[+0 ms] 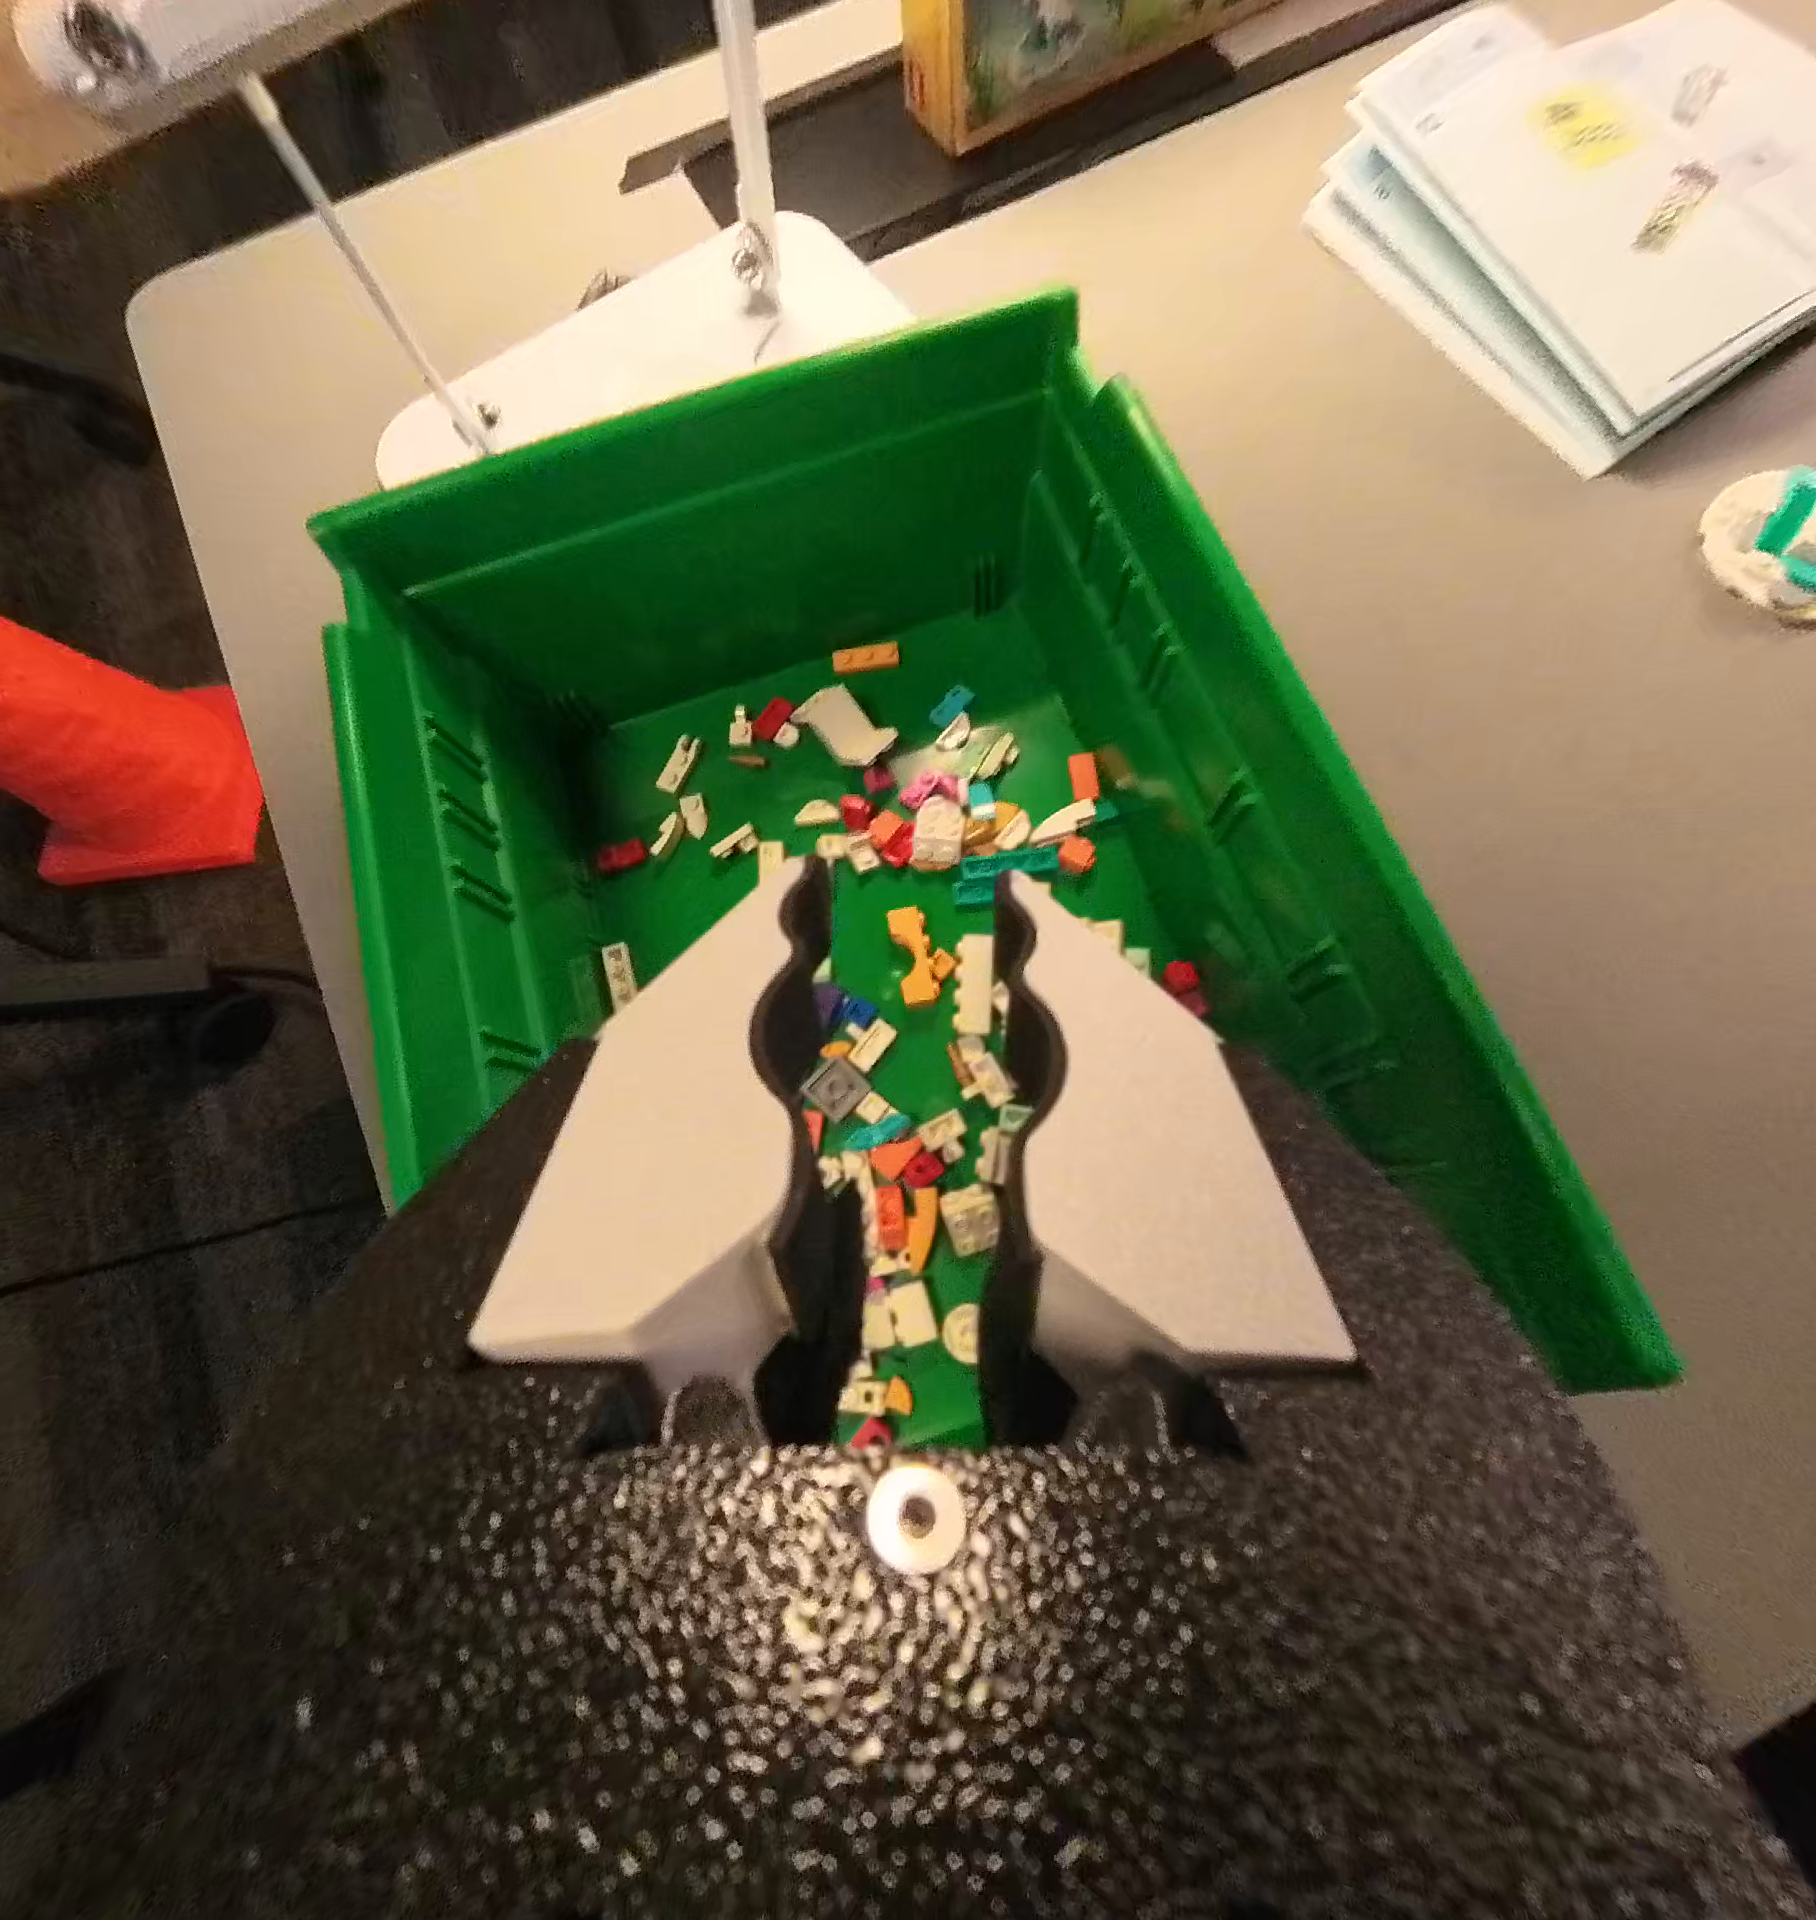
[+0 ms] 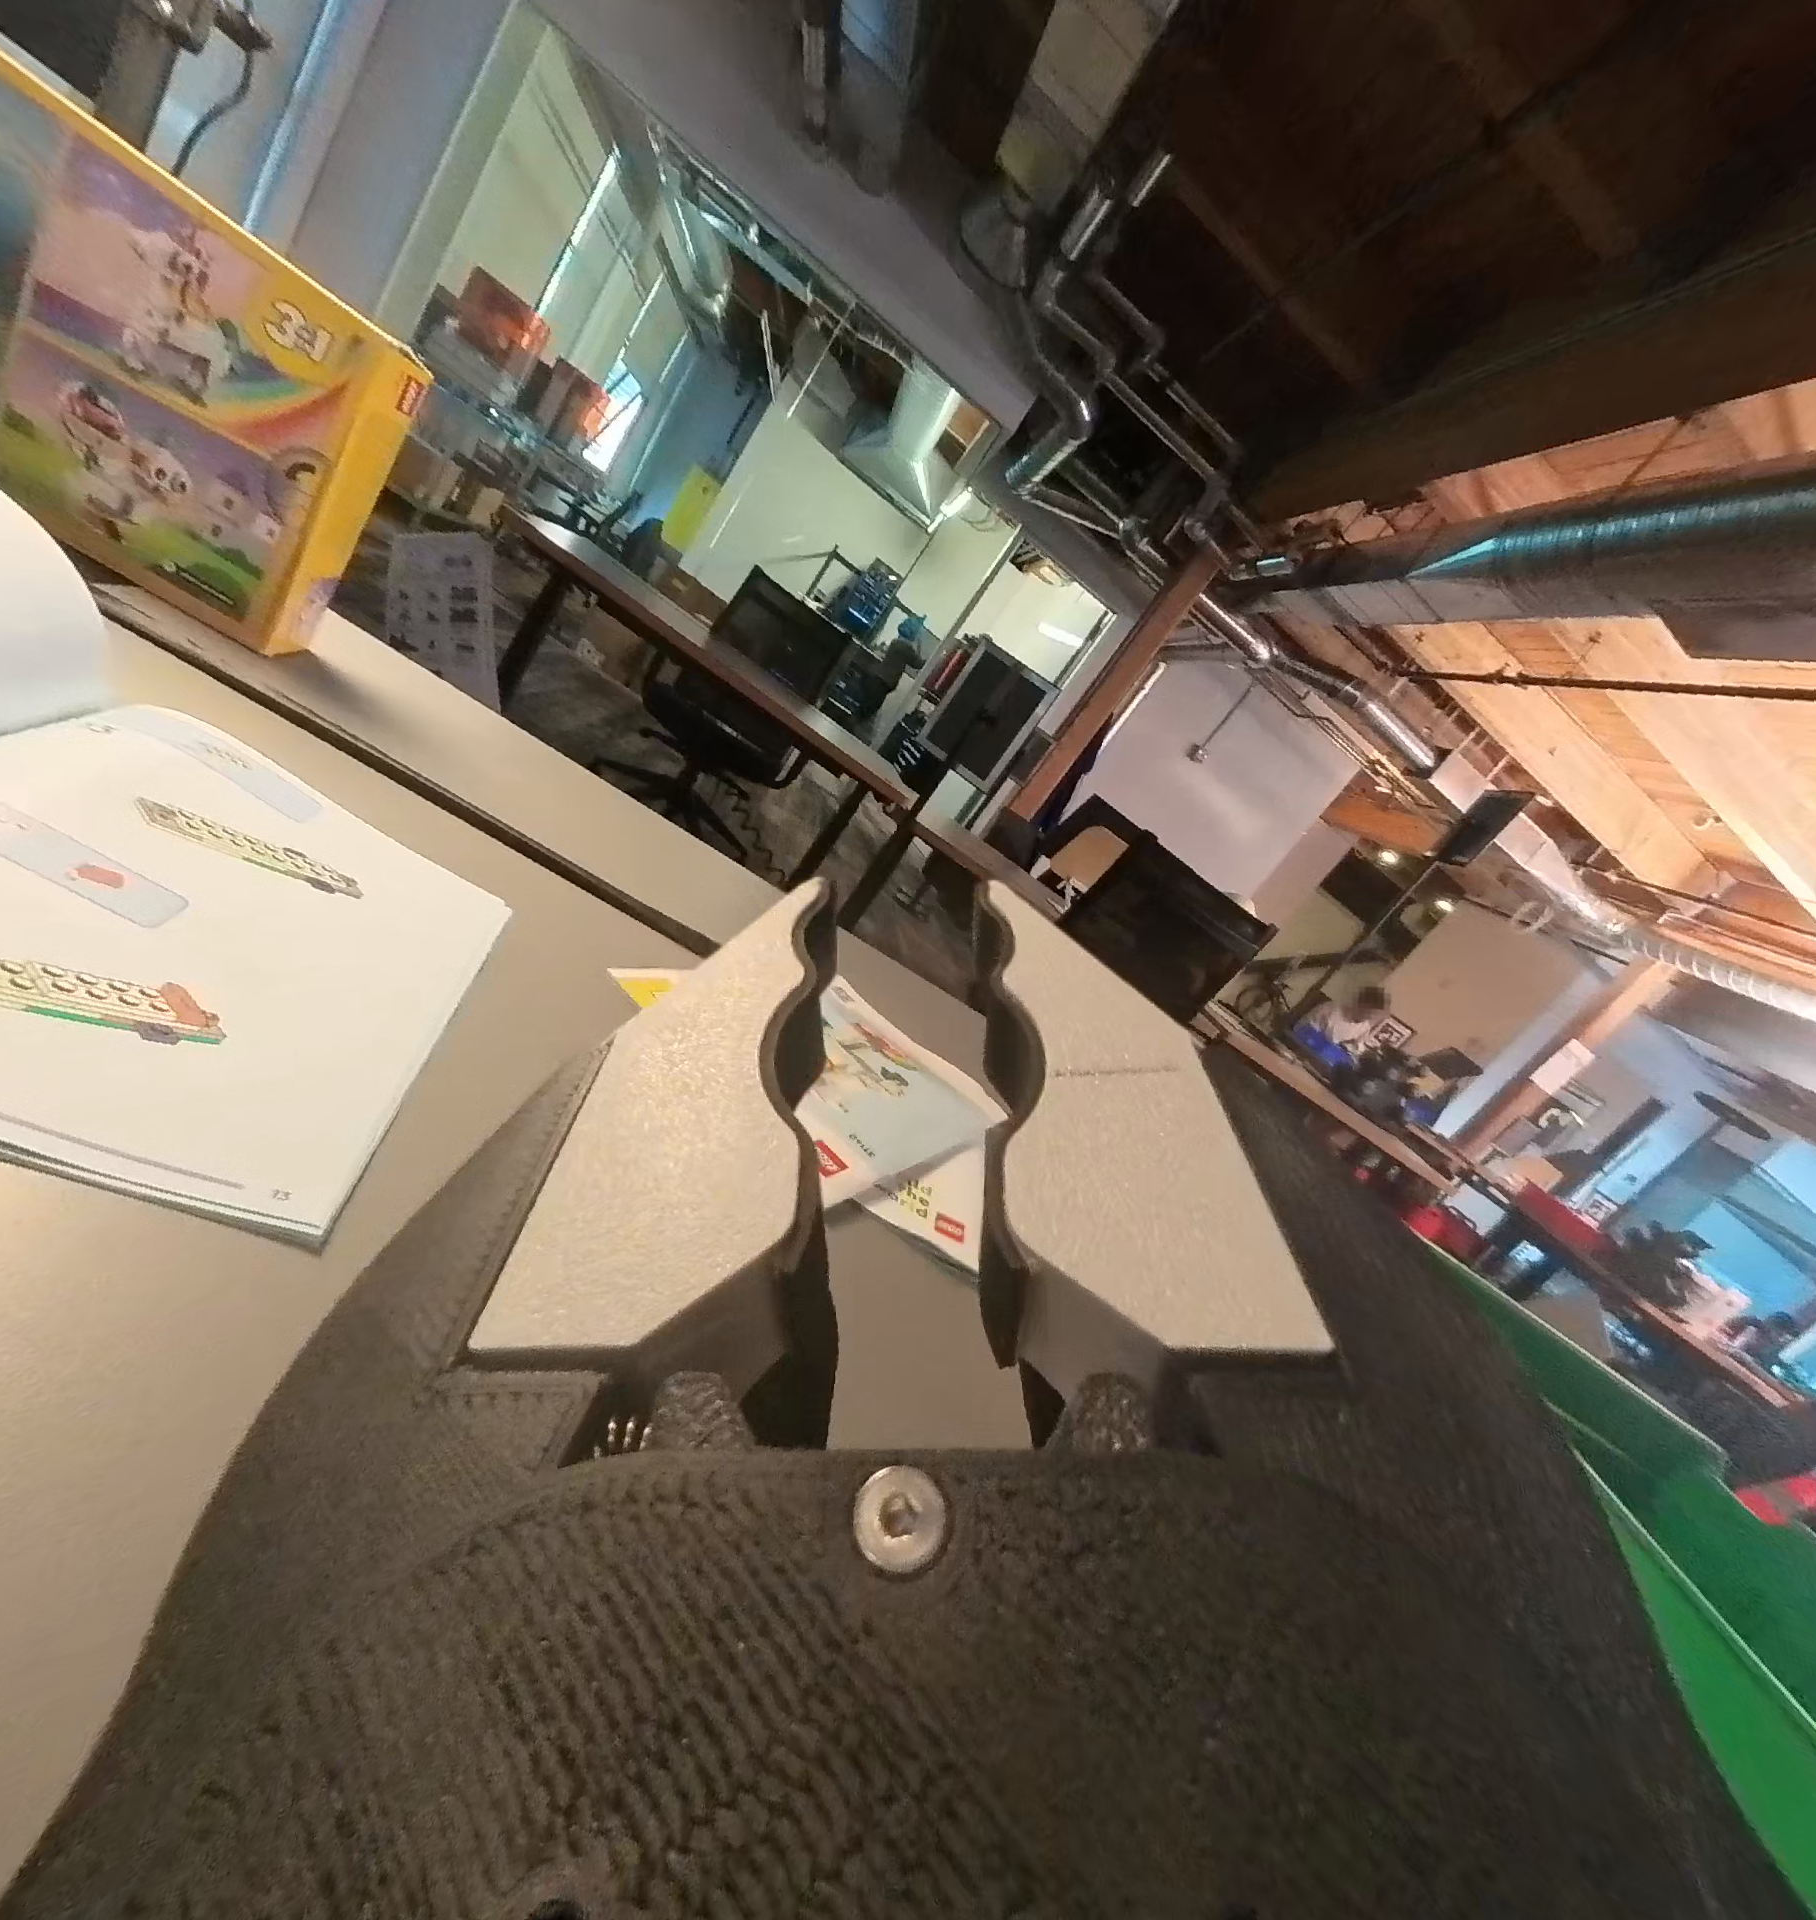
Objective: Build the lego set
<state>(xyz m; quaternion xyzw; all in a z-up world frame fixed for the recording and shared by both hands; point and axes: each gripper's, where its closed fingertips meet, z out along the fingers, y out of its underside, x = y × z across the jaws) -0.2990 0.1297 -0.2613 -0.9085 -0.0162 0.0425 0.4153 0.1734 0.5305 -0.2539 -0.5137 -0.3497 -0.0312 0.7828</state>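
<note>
left tool [image 1: 899,883], parted and empty, hung over the green bin [image 1: 675,582]; loose bricks [image 1: 925,831] lay directly below. right tool [image 2: 904,914], parted, pointed away.

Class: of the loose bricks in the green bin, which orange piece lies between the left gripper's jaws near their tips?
The notched orange piece, alone on bare green floor; other orange bricks sit within clusters.
</note>
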